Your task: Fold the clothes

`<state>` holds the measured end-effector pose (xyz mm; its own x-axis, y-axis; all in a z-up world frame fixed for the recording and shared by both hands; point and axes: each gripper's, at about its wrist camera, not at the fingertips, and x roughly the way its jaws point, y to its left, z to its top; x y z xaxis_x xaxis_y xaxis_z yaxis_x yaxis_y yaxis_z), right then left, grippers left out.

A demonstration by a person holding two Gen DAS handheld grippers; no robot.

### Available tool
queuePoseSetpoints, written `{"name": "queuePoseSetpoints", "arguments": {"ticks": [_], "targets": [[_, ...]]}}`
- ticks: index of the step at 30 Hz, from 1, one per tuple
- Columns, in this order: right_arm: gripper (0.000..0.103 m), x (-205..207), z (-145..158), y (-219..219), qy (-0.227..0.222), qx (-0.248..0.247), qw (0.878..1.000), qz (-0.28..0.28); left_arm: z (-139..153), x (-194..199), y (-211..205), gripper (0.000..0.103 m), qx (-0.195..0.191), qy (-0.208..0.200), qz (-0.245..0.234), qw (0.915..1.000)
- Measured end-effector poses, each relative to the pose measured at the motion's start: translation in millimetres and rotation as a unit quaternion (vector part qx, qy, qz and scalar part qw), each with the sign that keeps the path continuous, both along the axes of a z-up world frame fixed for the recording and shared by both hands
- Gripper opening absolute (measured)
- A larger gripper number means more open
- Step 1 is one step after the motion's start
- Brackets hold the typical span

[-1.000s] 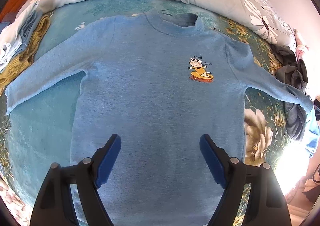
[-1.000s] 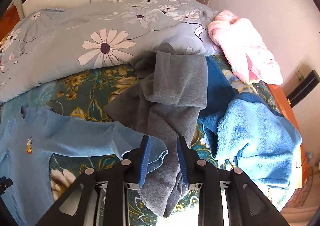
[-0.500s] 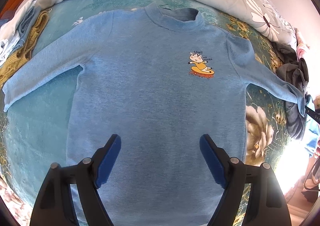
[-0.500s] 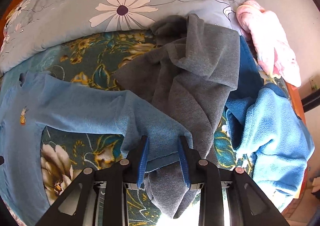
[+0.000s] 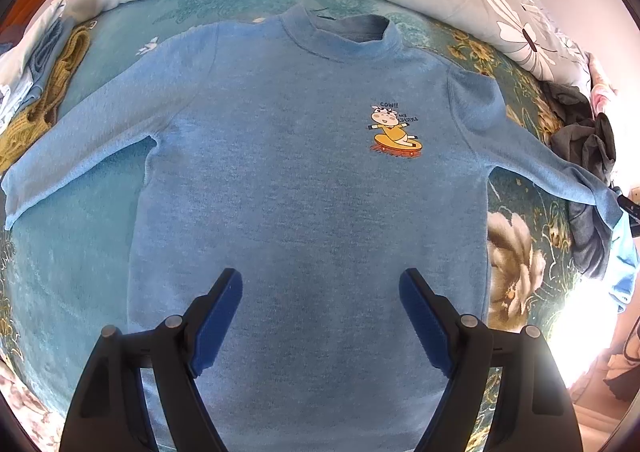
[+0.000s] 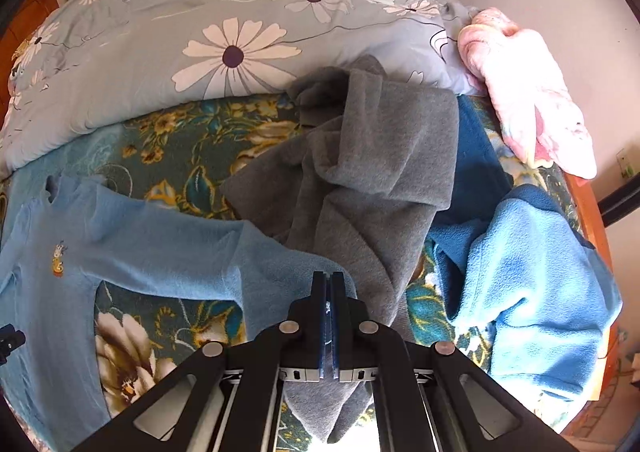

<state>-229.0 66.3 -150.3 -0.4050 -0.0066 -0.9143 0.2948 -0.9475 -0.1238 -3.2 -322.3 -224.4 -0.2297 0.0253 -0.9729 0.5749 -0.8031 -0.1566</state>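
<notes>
Our right gripper (image 6: pixel 329 282) is pinched on the cuff of the blue sweater (image 5: pixel 304 179), which lies flat on the bed (image 5: pixel 68 252); our left gripper (image 5: pixel 320 284) hangs spread above its hem.

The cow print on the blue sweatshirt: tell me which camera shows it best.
The left wrist view. There the cow print sits near centre, large and unobstructed, with the cow, its skateboard and the lettering distinct. The right wrist view shows it only as a tiny, stretched orange patch near the left edge.
</notes>
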Motion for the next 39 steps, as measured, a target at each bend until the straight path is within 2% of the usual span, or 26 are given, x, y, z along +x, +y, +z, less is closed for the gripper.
{"name": "queuePoseSetpoints", "arguments": {"ticks": [6,15,21,24,28,30,32,35,39], "targets": [[0.002,-11.4,6.8,6.0,0.013,0.011,1.0,-0.001,-2.2,-1.2,0.1,0.082,0.0,-0.002,0.003,1.0],[0.002,-45.1,-3.4,8.2,0.02,0.026,0.999,0.012,-3.7,-6.1,0.2,0.082,-0.002,-0.007,-0.004,1.0],[0.002,-70.1,-11.6,6.4,0.004,0.032,0.999,0.023,-3.7,-8.6,1.7,0.082,0.0,-0.006,-0.007,1.0],[0.003,-60.9,-2.4,4.0,0.014,0.034,0.999,0.033,-4.7,-9.8,2.1,0.082,0.003,-0.005,-0.006,1.0],[0.005,-45.0,10.4,12.6,0.018,0.017,1.0,0.015,-4.7,-9.5,1.8,0.082,0.004,-0.003,-0.005,1.0],[0.008,-34.2,12.6,18.0,0.003,-0.011,1.0,0.002,-5.4,-9.6,2.1,0.082,0.006,-0.003,-0.003,1.0],[0.023,-20.6,8.9,19.5,-0.016,-0.039,0.999,-0.004,-6.2,-10.0,2.5,0.082,0.008,-0.004,-0.004,1.0],[0.036,-4.0,-3.5,12.6,-0.039,-0.049,0.998,0.007,-6.3,-10.3,3.6,0.082,0.007,-0.006,-0.009,0.9999],[0.037,5.9,-19.6,6.3,-0.056,-0.049,0.997,0.007,-7.1,-10.0,3.2,0.082,0.007,-0.009,-0.011,0.9999]]}}
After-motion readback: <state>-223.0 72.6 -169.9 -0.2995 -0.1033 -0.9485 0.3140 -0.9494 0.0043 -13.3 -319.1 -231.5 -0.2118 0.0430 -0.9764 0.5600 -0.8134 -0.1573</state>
